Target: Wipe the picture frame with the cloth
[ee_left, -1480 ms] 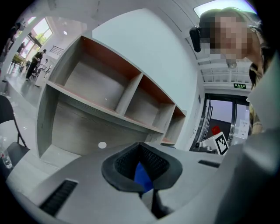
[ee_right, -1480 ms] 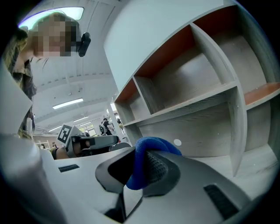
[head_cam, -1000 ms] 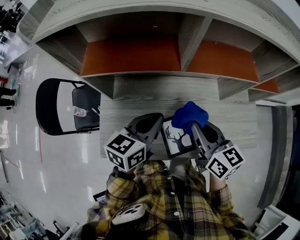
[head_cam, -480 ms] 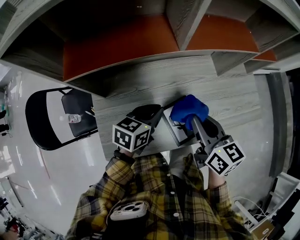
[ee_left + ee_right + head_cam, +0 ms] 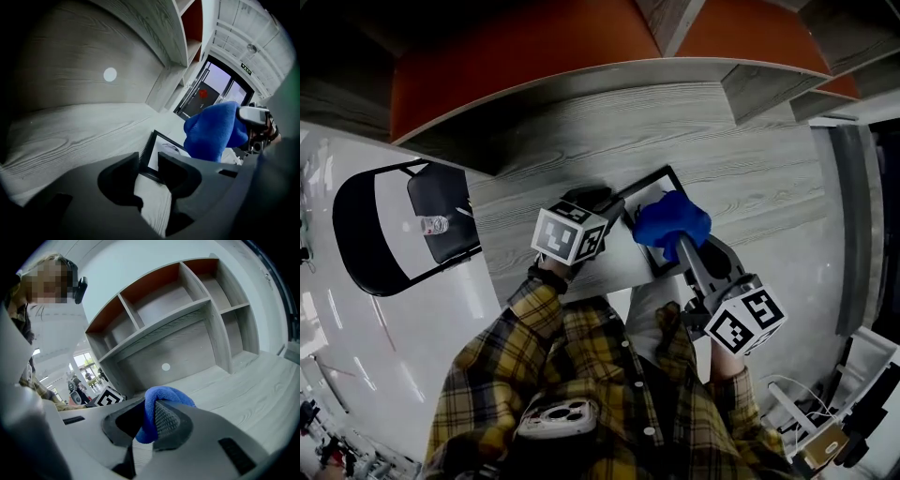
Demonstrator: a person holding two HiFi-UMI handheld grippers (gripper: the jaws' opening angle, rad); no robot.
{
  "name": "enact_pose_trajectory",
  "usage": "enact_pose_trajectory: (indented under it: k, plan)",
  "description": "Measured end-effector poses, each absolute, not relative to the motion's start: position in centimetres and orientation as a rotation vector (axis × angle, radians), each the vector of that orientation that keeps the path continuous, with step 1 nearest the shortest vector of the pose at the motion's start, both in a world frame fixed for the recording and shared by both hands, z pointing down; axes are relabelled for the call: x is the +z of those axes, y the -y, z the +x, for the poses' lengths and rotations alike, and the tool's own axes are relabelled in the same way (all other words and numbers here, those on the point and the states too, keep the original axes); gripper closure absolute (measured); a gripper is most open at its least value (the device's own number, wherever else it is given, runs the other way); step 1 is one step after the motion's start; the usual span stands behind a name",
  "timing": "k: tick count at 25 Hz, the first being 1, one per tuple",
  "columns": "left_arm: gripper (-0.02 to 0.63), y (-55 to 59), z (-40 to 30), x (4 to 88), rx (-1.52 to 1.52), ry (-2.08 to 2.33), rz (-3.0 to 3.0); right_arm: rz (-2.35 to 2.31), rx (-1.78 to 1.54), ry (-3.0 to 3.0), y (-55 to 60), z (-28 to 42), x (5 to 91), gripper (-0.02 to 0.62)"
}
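The black picture frame (image 5: pixel 649 192) with a white deer print lies flat on the grey wooden desk (image 5: pixel 731 141). My left gripper (image 5: pixel 619 202) is at the frame's left corner. In the left gripper view its jaws (image 5: pixel 149 162) are opening, with the frame's near corner (image 5: pixel 161 151) in the gap and the pads off it. My right gripper (image 5: pixel 680 240) is shut on a bunched blue cloth (image 5: pixel 672 216), which hangs over the frame's right half. The cloth (image 5: pixel 166 393) bulges out above the right gripper (image 5: pixel 149 420), and the cloth (image 5: pixel 213 133) hides part of the print.
An open shelf unit with orange back panels (image 5: pixel 516 47) rises behind the desk. A black folding chair (image 5: pixel 370 225) with a small bottle (image 5: pixel 434 225) on its seat stands on the glossy floor to the left. Grey desk surface extends to the right of the frame.
The frame, held tilted up off the desk by the left gripper, has come down flat on it. The left jaws have opened. Both grippers have sunk, the cloth still gripped.
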State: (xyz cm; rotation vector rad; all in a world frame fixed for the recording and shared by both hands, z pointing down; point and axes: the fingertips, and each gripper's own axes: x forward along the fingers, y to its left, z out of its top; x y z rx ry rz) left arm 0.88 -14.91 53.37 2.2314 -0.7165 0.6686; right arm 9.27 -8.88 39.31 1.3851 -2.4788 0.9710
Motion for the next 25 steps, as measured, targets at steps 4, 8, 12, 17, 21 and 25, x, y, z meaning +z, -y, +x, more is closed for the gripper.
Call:
enact_pose_trajectory:
  k: [4, 8, 12, 17, 21, 25]
  plan:
    - [0.489, 14.7, 1.2, 55.1, 0.703, 0.693, 2.204, 1.369, 0.991, 2.458, 8.2, 9.2, 40.2, 0.546]
    - [0.489, 14.8, 1.5, 56.3, 0.729, 0.691, 2.186, 1.354, 0.999, 2.452, 8.1, 9.1, 40.9, 0.546]
    - [0.492, 14.6, 1.9, 57.2, 0.801, 0.678, 2.203, 1.329, 1.001, 2.443, 8.2, 8.9, 41.6, 0.546]
    - [0.495, 14.7, 1.9, 57.4, 0.798, 0.637, 2.148, 1.215, 0.904, 2.418, 9.1, 7.9, 43.1, 0.546]
    - [0.495, 14.8, 2.0, 57.6, 0.795, 0.594, 2.097, 1.061, 0.719, 2.366, 10.7, 5.9, 45.5, 0.546]
    - [0.495, 14.8, 2.0, 57.6, 0.794, 0.58, 2.077, 0.913, 0.629, 2.303, 12.2, 3.5, 48.7, 0.546]
